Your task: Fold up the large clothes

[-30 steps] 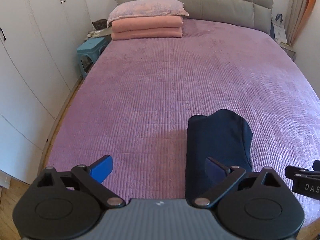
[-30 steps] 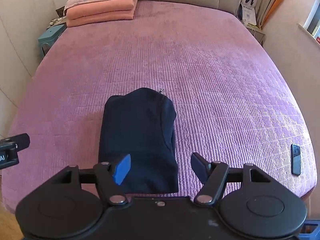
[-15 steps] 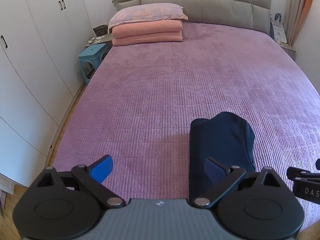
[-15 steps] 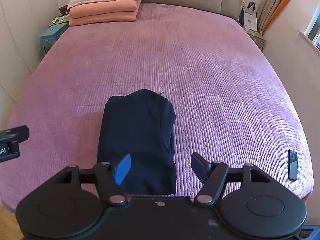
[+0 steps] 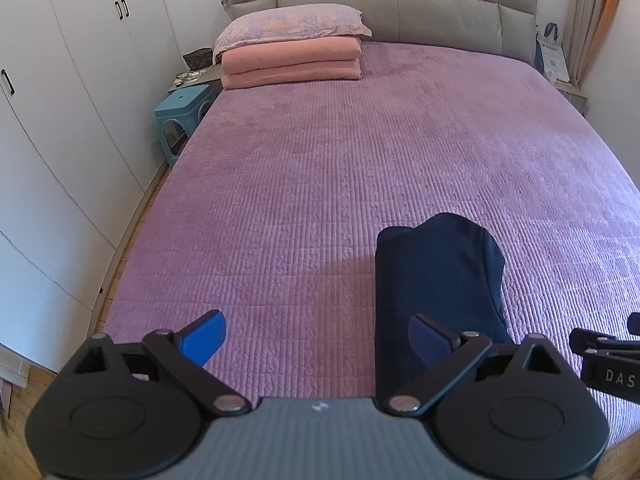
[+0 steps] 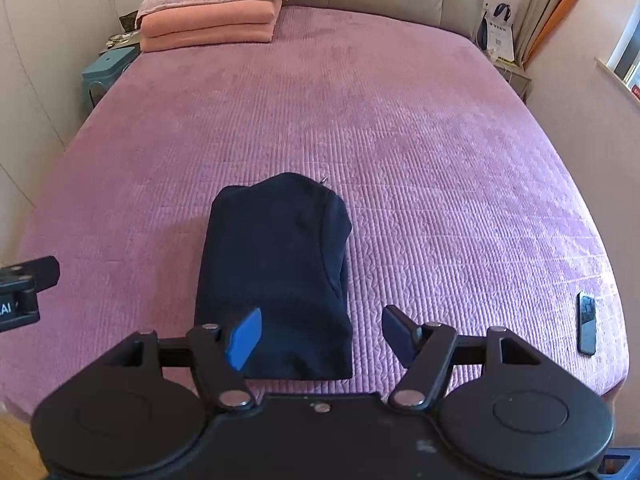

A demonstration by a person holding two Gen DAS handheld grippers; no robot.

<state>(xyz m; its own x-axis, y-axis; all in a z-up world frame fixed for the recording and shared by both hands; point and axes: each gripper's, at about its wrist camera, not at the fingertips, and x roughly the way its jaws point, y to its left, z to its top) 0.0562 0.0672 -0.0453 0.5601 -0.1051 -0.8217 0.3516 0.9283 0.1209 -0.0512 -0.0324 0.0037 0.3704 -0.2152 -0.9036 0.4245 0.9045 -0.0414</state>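
Blue pads tip the black fingers [image 5: 204, 336] of my left gripper [image 5: 316, 338], and they stand wide apart with nothing between them, held above the near edge of the bed [image 5: 360, 152]. My right gripper [image 6: 320, 334] is spread the same way, gripping nothing; its left finger [image 6: 244, 338] hangs over the near end of a folded navy garment [image 6: 276, 264], and its right finger hangs over bare cover.

That garment is a compact dark bundle, rounded at its far end, lying flat on the purple quilted bed cover close to the near edge. From my left gripper it sits to the right, behind the right finger. From my right gripper it sits slightly left of centre.

Further right on the cover, near the bed's right edge, lies a black phone [image 6: 586, 329], well apart from the garment.

At the far left corner of the bed, a pink patterned pillow [image 5: 292, 26] rests on a stack of folded salmon blankets [image 5: 291, 64], against a grey padded headboard [image 5: 400, 8].

Left of the bed stands a teal plastic stool [image 5: 182, 108], and white wardrobe doors [image 5: 60, 120] run along that wall.
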